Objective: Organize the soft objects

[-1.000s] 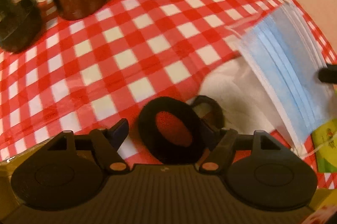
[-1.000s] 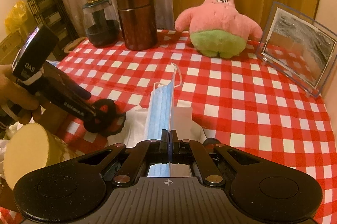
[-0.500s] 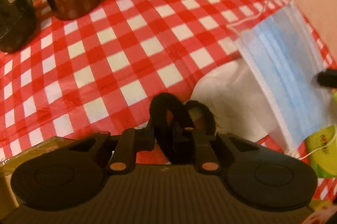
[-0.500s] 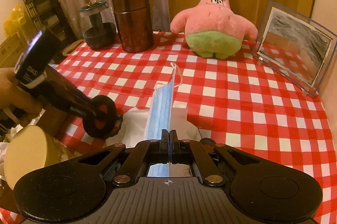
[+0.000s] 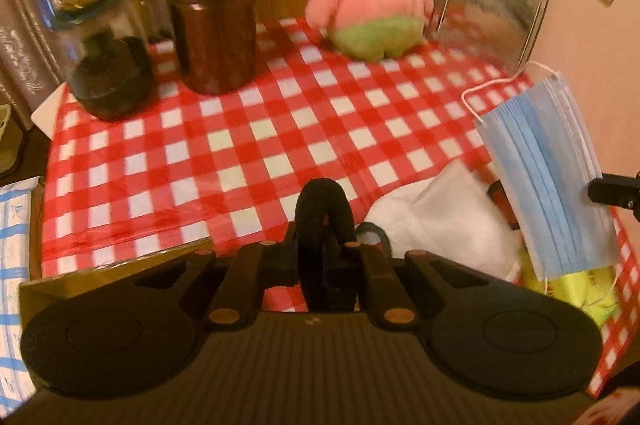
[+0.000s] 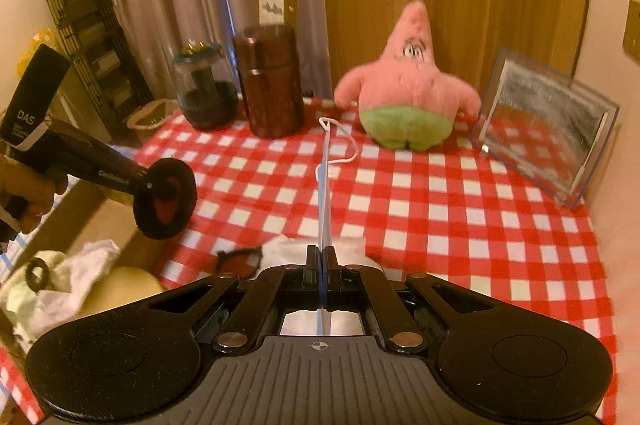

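Left gripper [image 5: 325, 257] is clamped on a black fuzzy ring [image 5: 323, 225], probably a scrunchie. The ring stands on edge between the jaws, with its arch poking out past the tips. In the right wrist view the same ring [image 6: 166, 199] hangs clear of the table at the near left edge, over a box [image 6: 116, 229] beside the table that holds a white cloth [image 6: 76, 273] and a small dark ring [image 6: 36, 275]. A hand [image 6: 24, 193] grips the left gripper's handle there.

Right gripper [image 6: 321, 265] is squeezed tight on a blue face mask [image 6: 325, 193]. The mask is pinched at its near end and seen edge-on from this camera, running away from the jaws with its white ear loop [image 6: 340, 141] at the far end. From the left wrist view the mask [image 5: 548, 185] hangs flat-on at the right side, lifted off the table, with a black fingertip [image 5: 612, 189] touching its right edge.

A white tissue [image 5: 444, 221] lies on the red checked tablecloth [image 5: 280, 145], under and just left of the mask. A thin dark hair tie [image 6: 238, 259] lies flat on the cloth, just left of the right gripper. A yellow-green packet [image 5: 576, 285] sits below the mask at the near right.

At the far side of the table stand a glass jar [image 6: 204, 91], a brown canister [image 6: 270, 81], a pink plush starfish [image 6: 408, 85] and a clear frame [image 6: 548, 121], all well away from both grippers.
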A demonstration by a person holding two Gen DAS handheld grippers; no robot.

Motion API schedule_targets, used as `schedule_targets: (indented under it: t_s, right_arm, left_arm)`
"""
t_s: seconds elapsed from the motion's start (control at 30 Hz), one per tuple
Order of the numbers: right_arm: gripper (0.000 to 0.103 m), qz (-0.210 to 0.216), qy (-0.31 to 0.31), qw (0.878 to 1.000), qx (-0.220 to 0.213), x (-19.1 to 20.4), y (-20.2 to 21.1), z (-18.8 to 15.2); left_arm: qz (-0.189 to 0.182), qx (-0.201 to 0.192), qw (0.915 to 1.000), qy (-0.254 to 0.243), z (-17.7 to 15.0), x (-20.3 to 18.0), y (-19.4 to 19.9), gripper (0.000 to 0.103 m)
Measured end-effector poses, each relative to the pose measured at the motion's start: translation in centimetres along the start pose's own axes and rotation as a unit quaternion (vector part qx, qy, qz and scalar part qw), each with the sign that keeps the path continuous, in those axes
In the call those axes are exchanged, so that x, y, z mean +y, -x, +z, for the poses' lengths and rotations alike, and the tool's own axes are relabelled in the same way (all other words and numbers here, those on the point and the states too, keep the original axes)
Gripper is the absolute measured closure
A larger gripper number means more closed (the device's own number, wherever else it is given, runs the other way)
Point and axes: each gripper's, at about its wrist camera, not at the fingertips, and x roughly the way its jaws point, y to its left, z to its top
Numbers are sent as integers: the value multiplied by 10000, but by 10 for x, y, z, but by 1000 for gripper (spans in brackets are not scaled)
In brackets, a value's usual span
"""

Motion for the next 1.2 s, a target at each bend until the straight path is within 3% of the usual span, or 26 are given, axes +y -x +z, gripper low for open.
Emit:
schedule_targets:
  t_s: [0.4, 0.7, 0.93, 1.2]
  right_arm:
    - [103, 266, -8, 9989, -385, 40, 86, 10]
    - [103, 832, -11, 9949, -575, 93, 133, 6]
    - [103, 1369, 110, 9892, -506, 154, 132, 0]
    - [103, 1904, -79, 9813, -268, 215, 93, -7]
  left_arm:
    - [-59, -402, 9991, 73, -53, -20, 108, 95]
    - [141, -495, 9985, 209, -105, -9, 166, 95]
    - [391, -438, 9976, 377, -147, 21, 195, 95]
    - [592, -356, 9955, 645, -185, 62, 197, 95]
